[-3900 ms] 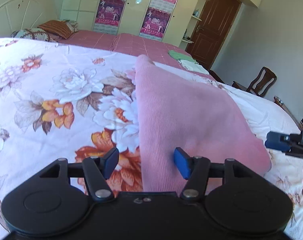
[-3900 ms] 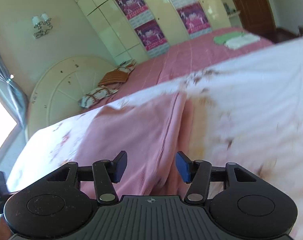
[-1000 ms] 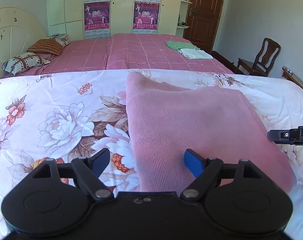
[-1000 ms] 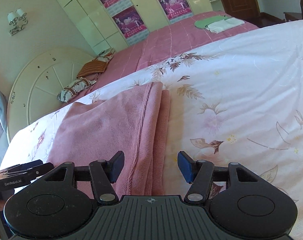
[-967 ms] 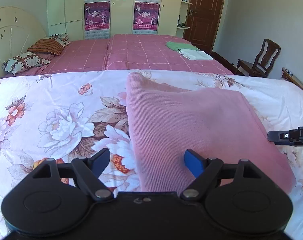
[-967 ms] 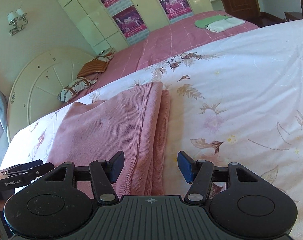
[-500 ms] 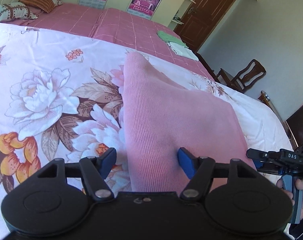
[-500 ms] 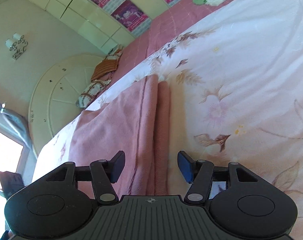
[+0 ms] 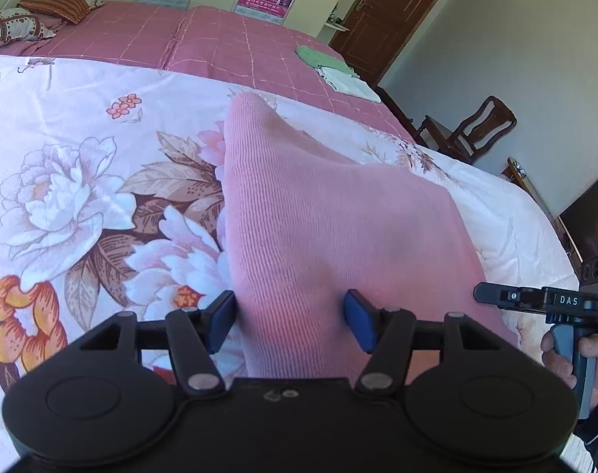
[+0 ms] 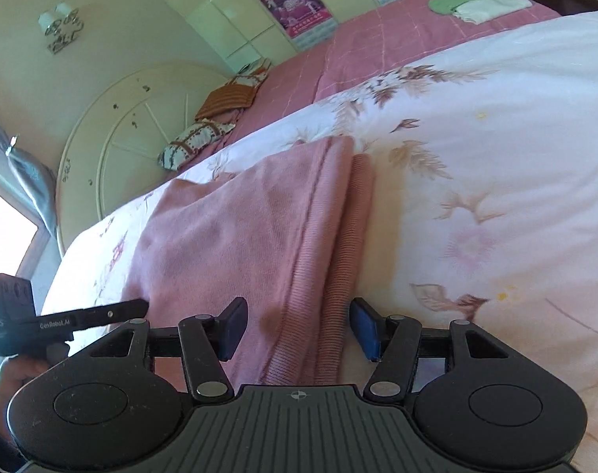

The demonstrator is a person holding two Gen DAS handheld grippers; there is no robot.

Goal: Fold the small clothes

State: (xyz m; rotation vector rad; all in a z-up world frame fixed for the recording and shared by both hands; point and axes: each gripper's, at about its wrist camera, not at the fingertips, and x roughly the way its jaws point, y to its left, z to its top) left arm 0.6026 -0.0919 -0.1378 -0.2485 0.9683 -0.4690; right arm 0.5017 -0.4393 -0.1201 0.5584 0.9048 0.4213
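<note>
1. one pink knitted garment (image 9: 330, 213) lying folded flat on floral bedding (image 9: 82, 181), near the bed's front edge; ribbed hem and a second rolled layer showing along its right side (image 10: 350, 236) in the right wrist view.
2. likely light and very soft: no stiffness to hold a shape, bound to sag and drape once lifted (stacked layers may slide apart if only the top one is caught).
3. knit surface looks grippy rather than slick; nothing fragile, so a firm pinch seems safe.
4. left gripper (image 9: 291, 321) closing, with the garment's near left corner between its blue pads; left pad just at the fabric's edge, right pad over the cloth, no clear squeeze visible yet.
5. right gripper (image 10: 299, 329) parted about halfway, straddling the near right corner and its doubled hem; pads beside the cloth, not seen pressing on it.
6. best hold, as a judgement: both near corners at once, pinching through all layers at the thick ribbed edge, then carrying them together to keep the fold line straight.
7. worth watching: bedding bunching into a pinch along with the garment.
</note>
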